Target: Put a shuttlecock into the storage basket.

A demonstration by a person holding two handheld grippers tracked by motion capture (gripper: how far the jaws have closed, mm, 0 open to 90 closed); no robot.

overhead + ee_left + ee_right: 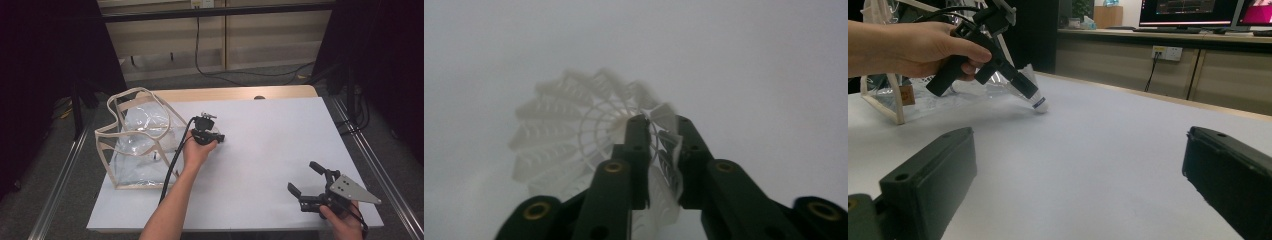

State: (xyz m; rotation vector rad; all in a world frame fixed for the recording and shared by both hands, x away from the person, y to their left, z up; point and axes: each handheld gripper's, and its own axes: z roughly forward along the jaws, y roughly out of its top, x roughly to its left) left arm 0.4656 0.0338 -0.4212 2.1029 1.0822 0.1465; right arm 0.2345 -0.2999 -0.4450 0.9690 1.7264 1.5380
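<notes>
Left hand-held gripper (659,125) pinches shuttlecock (574,135) skirt between its jaws.

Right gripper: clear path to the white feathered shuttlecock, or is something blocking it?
Probably not as things stand. The left gripper is already clamped on the white feathered shuttlecock, covering its skirt. The right gripper sits open across bare white table, so the path is free but the grip spot is taken.
</notes>
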